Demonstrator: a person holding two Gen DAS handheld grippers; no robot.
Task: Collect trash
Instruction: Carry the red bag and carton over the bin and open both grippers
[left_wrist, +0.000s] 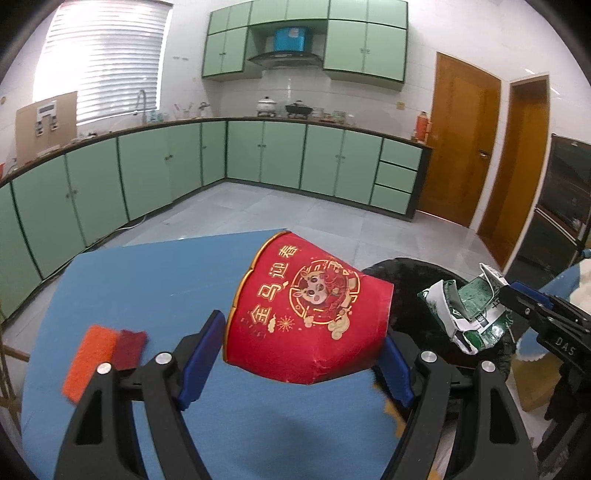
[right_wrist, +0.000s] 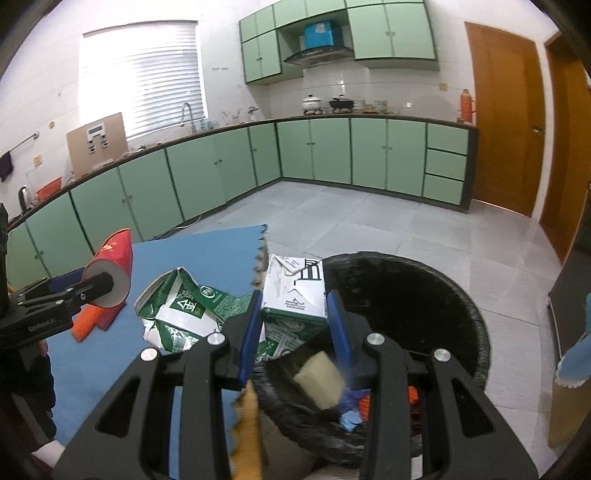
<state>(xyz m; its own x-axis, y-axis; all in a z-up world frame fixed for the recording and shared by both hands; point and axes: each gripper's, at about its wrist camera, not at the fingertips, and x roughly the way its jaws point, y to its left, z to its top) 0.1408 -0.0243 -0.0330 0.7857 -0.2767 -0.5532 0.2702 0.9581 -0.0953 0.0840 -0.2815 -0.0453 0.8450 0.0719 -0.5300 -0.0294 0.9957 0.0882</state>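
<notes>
cup (left_wrist: 308, 314) clamped in left hand-held gripper (left_wrist: 301, 354) | carton (right_wrist: 293, 295) clamped in right hand-held gripper (right_wrist: 293, 328), over bin (right_wrist: 424, 280)

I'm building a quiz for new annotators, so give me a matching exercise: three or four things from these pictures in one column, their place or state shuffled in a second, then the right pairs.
Things:
1. red paper cup
2. green milk carton
3. orange scouring pad
4. black trash bin

Places or states:
A. lying on the blue mat
B. clamped in the right gripper
C. beside the mat, some trash inside
D. clamped in the left gripper, tilted

Pairs: 1-D, 2-B, 3-A, 4-C
</notes>
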